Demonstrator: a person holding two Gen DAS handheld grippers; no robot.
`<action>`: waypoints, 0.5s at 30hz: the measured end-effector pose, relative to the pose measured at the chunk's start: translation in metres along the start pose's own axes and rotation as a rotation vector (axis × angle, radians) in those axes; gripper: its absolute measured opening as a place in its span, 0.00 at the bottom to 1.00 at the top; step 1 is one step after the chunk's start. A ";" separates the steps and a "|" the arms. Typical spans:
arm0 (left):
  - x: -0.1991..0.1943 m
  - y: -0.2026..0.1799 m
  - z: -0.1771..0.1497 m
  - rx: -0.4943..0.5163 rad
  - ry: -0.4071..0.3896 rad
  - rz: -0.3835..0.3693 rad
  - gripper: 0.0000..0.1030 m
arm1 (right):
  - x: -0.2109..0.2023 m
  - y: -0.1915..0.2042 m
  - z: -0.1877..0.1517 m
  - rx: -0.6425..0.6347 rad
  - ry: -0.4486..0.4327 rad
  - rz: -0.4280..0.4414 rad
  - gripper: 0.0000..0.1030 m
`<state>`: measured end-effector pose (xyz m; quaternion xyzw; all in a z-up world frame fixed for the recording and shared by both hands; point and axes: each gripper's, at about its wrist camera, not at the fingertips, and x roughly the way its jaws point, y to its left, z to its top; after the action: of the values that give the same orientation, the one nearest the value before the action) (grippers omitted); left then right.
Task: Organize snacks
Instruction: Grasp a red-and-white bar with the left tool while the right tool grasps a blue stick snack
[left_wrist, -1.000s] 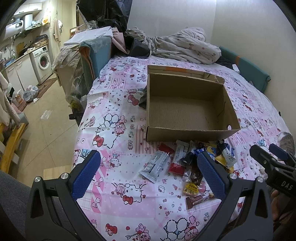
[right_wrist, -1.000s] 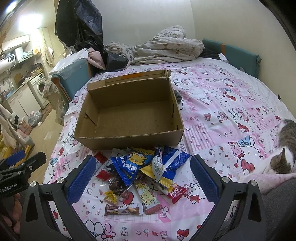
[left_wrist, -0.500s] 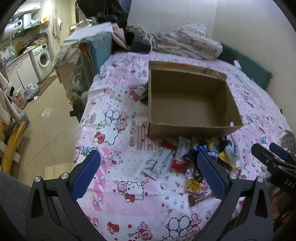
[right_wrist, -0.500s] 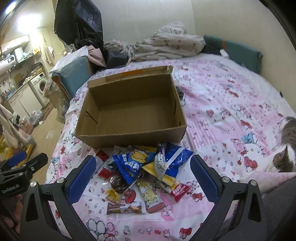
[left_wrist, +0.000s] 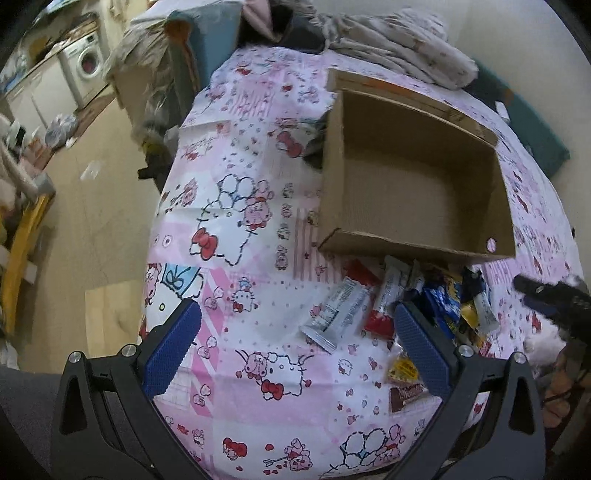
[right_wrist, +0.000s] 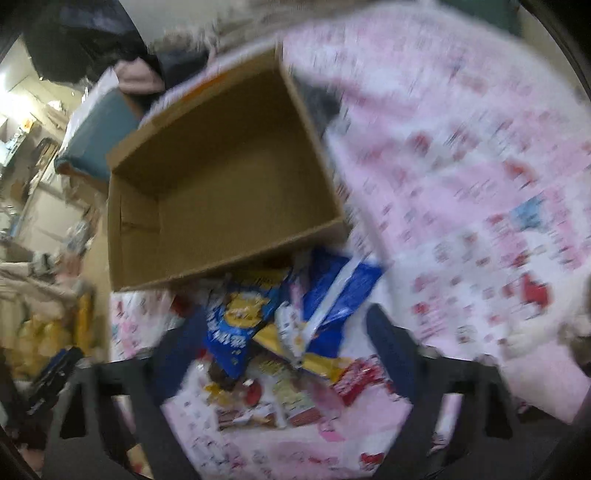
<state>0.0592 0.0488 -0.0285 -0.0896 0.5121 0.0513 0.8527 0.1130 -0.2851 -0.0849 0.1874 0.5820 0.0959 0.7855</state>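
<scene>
Right wrist view is blurry: the right gripper (right_wrist: 284, 354), fingers apart, hangs over the snacks (right_wrist: 273, 332) piled near the bed's edge beside the empty box (right_wrist: 229, 266). It should pinch one packet only. The left gripper (left_wrist: 295, 347) is apart too.

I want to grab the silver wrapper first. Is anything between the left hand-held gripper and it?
Nothing visible. The left hand-held gripper is open, and only bare bedsheet lies before the silver wrapper, which sits apart from the snack pile.
</scene>
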 end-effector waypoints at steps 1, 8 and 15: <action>0.002 0.002 0.000 -0.012 0.004 0.003 1.00 | 0.010 0.003 0.003 -0.027 0.032 -0.012 0.66; 0.012 0.013 -0.002 -0.046 0.028 0.012 1.00 | 0.051 0.017 0.001 -0.133 0.149 -0.096 0.40; 0.021 0.011 -0.005 -0.043 0.062 0.007 1.00 | 0.048 0.011 -0.004 -0.136 0.139 -0.048 0.18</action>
<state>0.0628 0.0588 -0.0506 -0.1079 0.5375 0.0626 0.8340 0.1250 -0.2567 -0.1238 0.1123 0.6316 0.1293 0.7562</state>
